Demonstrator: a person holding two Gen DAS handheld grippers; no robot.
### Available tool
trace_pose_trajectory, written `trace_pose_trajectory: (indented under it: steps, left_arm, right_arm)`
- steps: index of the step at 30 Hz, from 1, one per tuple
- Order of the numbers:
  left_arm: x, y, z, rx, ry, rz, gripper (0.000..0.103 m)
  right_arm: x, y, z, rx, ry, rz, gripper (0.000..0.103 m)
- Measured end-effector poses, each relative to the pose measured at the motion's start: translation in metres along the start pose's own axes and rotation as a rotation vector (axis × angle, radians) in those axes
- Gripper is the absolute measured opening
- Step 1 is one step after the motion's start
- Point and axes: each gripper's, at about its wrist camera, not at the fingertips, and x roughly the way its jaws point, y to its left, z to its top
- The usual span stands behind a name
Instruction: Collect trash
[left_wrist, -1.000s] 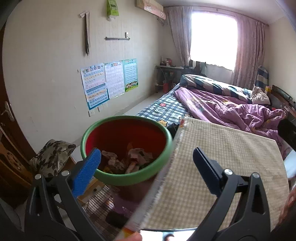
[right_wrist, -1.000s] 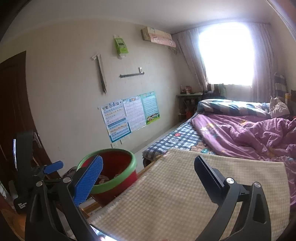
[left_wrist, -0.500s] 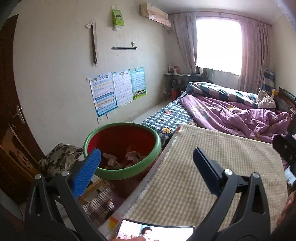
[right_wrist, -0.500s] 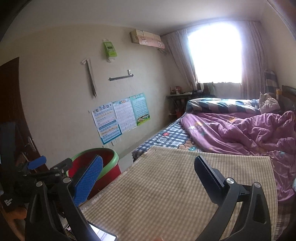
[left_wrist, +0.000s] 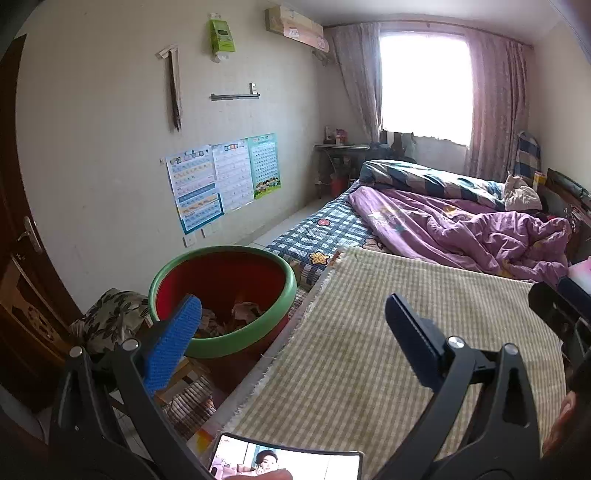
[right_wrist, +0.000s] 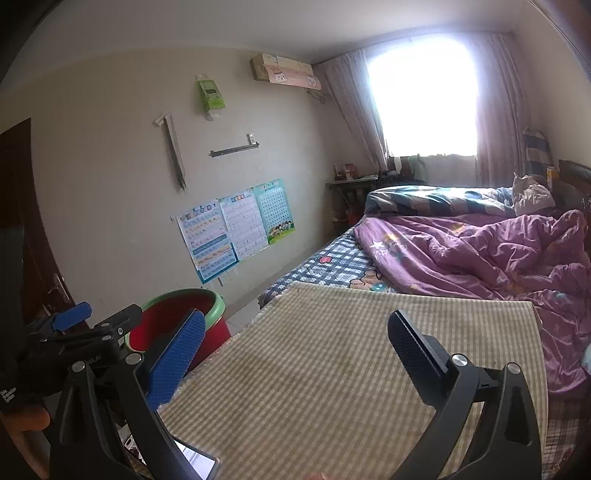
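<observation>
Left wrist: red bin (left_wrist: 221, 280) of trash beyond left tool (left_wrist: 291, 325), fingers apart, empty.

The left gripper (left_wrist: 293, 319) and the right gripper (right_wrist: 295, 332) both hold their fingers spread wide with nothing between them, the left gripper also showing at the right gripper's left side (right_wrist: 92, 332), both pointing forward, level.
</observation>
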Motion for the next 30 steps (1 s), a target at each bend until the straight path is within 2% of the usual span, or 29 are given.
trace_pose_trajectory:
  steps: [17, 26, 30]
  left_arm:
    - [0.004, 0.002, -0.001, 0.004, 0.013, 0.0, 0.098]
    - [0.007, 0.0, -0.002, 0.006, 0.024, -0.017, 0.098]
    - [0.01, 0.0, -0.005, -0.003, 0.04, -0.039, 0.098]
  right_arm:
    - [0.013, 0.003, -0.008, 0.0, 0.054, 0.014, 0.096]
    - [0.016, -0.001, -0.01, 0.007, 0.069, 0.007, 0.096]
    - [0.023, -0.006, -0.016, 0.02, 0.107, -0.001, 0.096]
